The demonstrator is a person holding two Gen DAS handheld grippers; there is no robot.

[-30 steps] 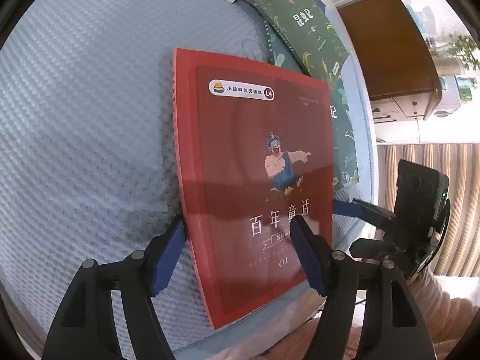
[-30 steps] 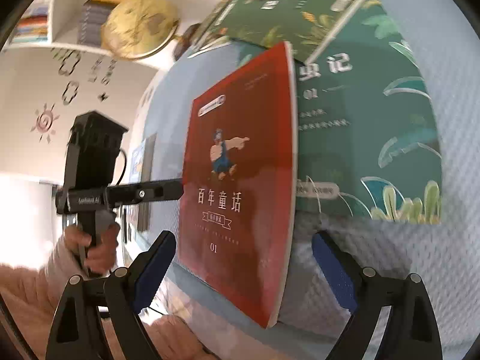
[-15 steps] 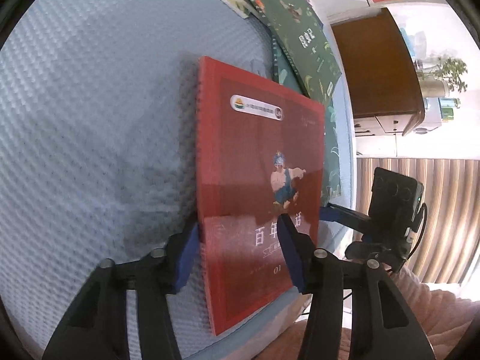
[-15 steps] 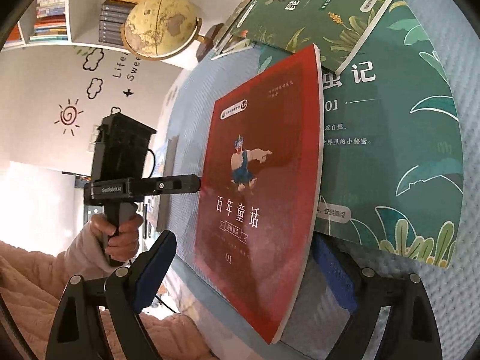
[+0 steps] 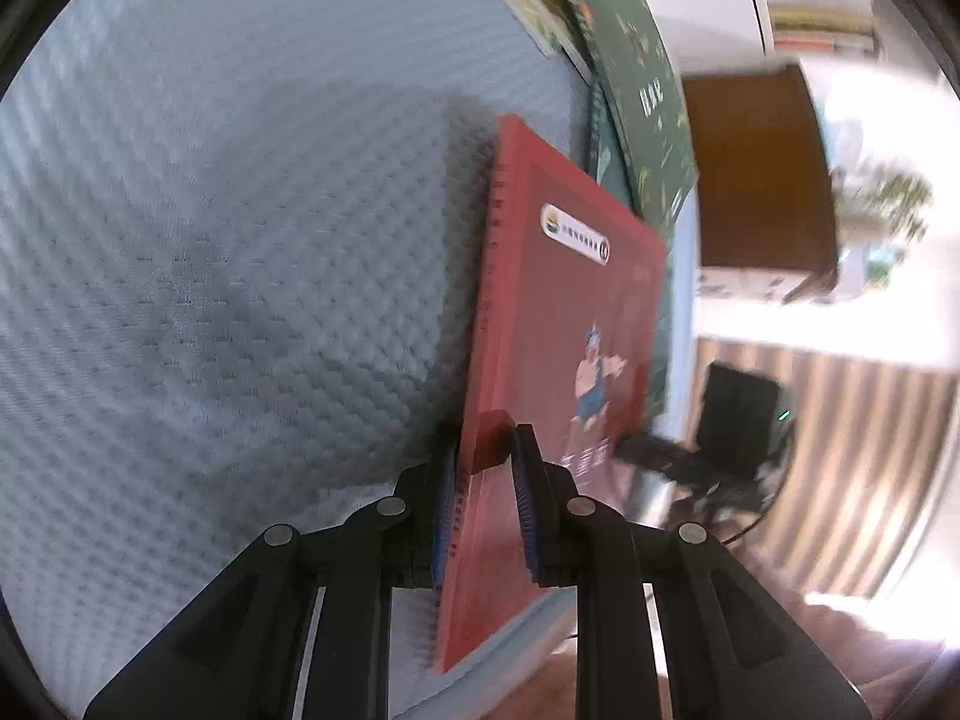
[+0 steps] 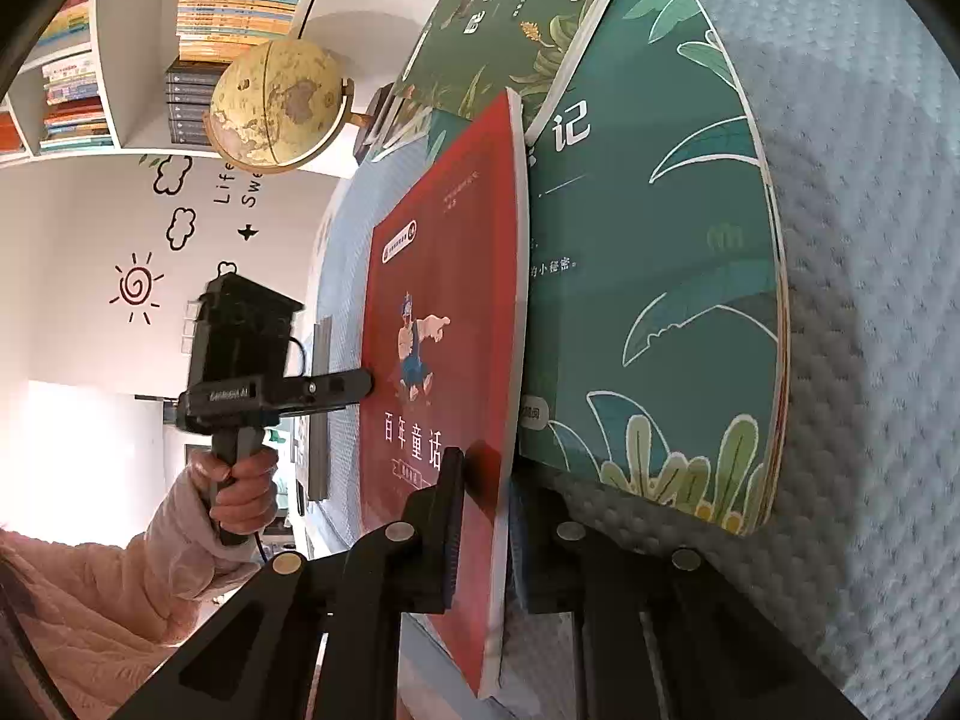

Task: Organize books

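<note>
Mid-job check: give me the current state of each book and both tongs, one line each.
Red book: gripped at both side edges.
Left tongs: shut on red book's spine edge.
Right tongs: shut on red book's open edge.
Teal book: lying flat, partly under others.
Green book: lying flat, overlapping teal book.

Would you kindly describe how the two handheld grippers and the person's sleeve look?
Both grippers, left gripper and right gripper, have black angular linkage arms with silver rivets and blue ribbed pads. Seen from outside, the left is a black pistol-grip body with white lettering and a cable. The sleeve is pink quilted fleece.
</note>
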